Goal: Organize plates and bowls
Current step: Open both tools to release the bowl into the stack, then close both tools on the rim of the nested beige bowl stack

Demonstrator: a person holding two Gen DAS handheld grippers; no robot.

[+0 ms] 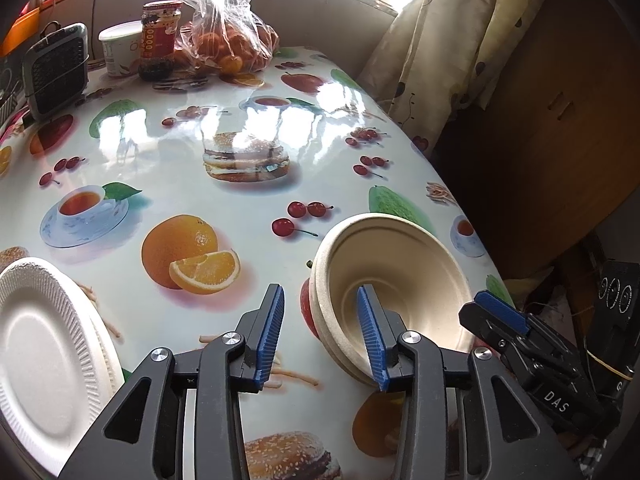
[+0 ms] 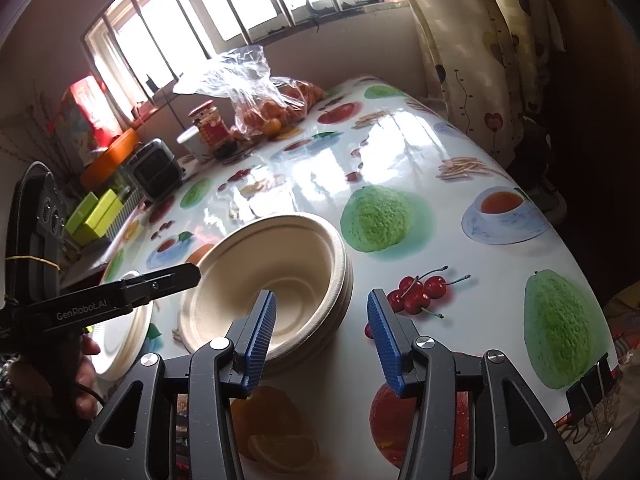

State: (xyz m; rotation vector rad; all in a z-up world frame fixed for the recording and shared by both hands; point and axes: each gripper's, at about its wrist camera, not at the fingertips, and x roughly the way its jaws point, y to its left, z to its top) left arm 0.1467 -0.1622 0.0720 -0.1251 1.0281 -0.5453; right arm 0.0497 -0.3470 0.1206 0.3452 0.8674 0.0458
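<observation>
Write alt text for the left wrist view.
The open left gripper hovers over a fruit-print table, beside stacked beige bowls. White plates sit at lower left; the right gripper enters at right.

We record beige bowls, a white plate with ribbed rim, blue ridged pads on black grippers, a white tablecloth printed with fruit, burgers, teacups, and a red-labelled jar.
</observation>
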